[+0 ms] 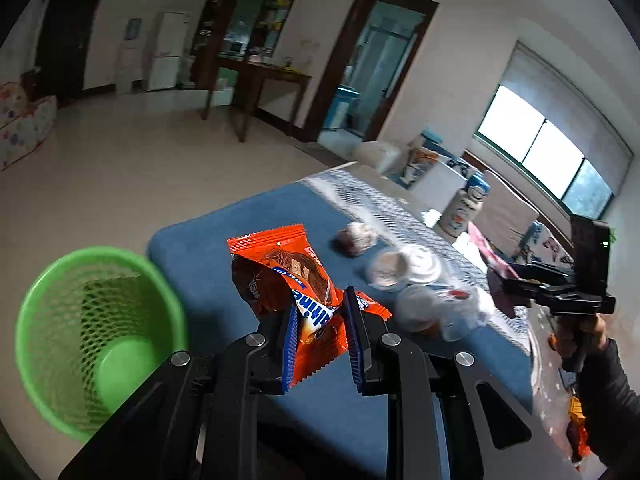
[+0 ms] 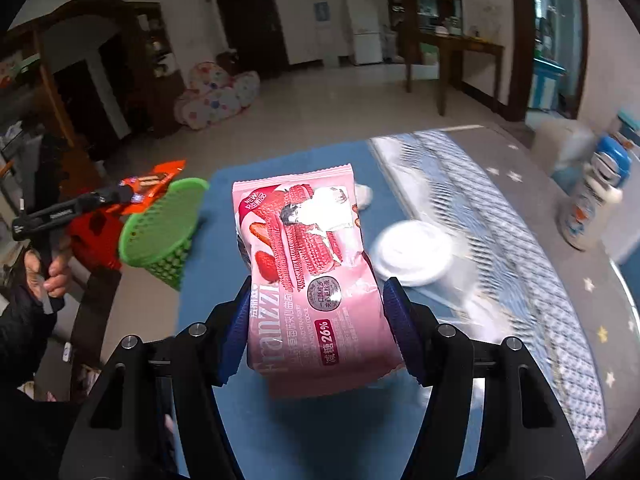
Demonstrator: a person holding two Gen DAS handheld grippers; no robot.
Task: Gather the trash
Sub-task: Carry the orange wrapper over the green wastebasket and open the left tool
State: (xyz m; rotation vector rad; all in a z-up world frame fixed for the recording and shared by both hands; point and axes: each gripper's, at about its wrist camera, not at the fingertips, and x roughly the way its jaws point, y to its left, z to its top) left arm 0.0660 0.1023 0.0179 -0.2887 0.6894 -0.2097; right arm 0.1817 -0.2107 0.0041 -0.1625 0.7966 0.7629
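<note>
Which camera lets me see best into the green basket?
The left wrist view. It looks down into the green basket, showing the mesh wall and the bare bottom. The right wrist view shows the basket only from the side, smaller, with the orange wrapper in the left gripper near its rim.

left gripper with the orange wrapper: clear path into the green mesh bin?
Probably yes. The left gripper is shut on the orange snack wrapper, and the green mesh plastic bin stands open-topped just beside it off the edge of the blue tablecloth, with nothing between them.
</note>
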